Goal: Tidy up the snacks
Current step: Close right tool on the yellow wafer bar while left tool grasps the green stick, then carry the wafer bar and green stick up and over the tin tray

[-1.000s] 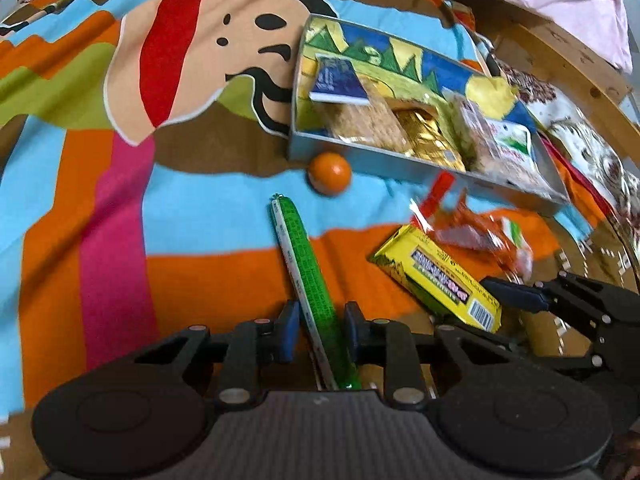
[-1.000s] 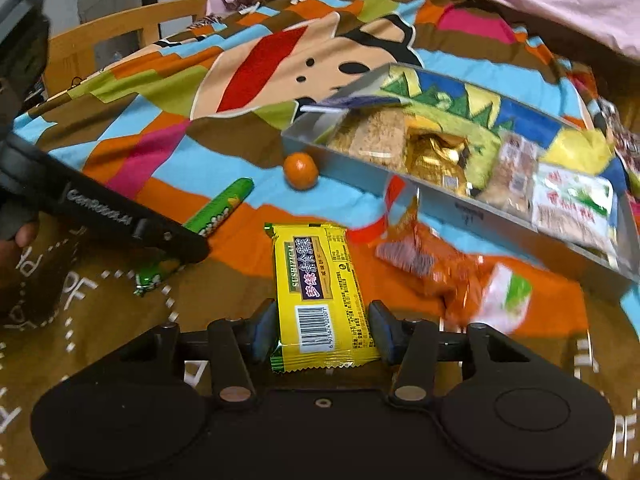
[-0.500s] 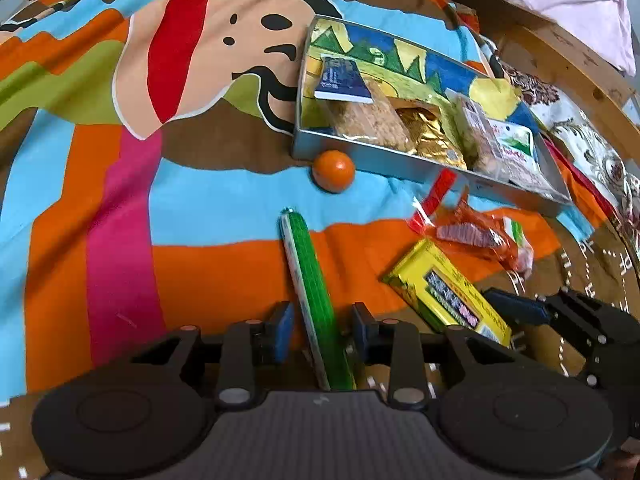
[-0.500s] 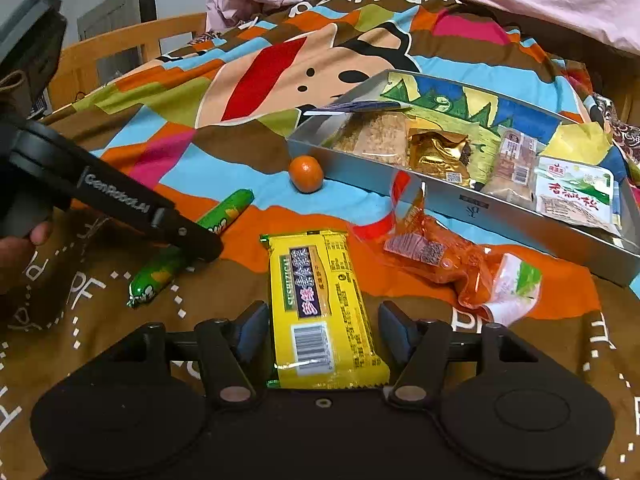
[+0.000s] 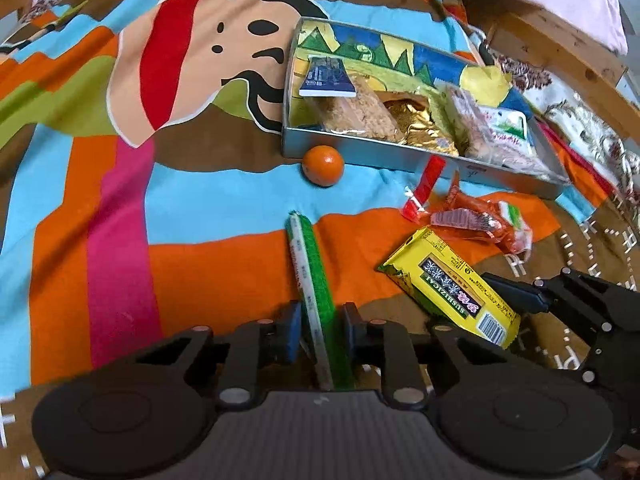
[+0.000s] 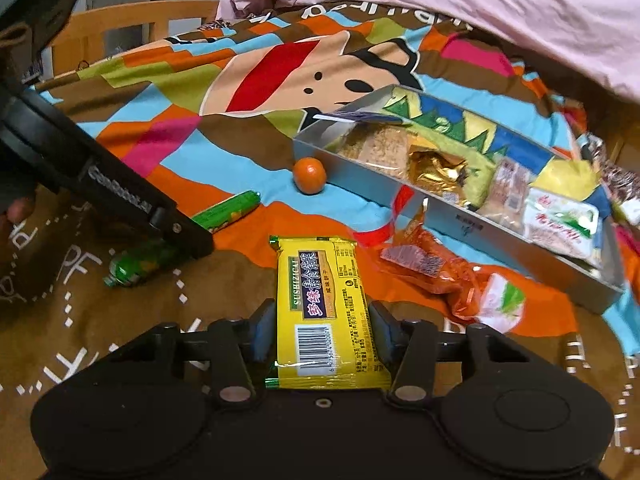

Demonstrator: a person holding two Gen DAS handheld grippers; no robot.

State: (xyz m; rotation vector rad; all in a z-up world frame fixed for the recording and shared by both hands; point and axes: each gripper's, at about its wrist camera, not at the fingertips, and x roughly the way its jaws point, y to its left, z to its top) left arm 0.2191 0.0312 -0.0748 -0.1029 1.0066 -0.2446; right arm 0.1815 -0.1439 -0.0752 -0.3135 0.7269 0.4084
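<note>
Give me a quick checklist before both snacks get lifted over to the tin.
1. Left gripper closed on the green stick: ok, the pads pinch it.
2. Right gripper around the yellow packet: not ok yet; the jaws are closing, and contact cannot be told.
3. Free space in the tin: ok, its far half shows bare printed floor.
4. Orange outside the tin's front wall: ok, apart from both grippers.
5. Red packet between yellow packet and tin: cannot tell if it blocks the path.

A green stick (image 5: 316,280), yellow packet (image 6: 324,304) and orange ball (image 5: 323,165) lie on a multicoloured cartoon-print blanket (image 5: 120,200).
</note>
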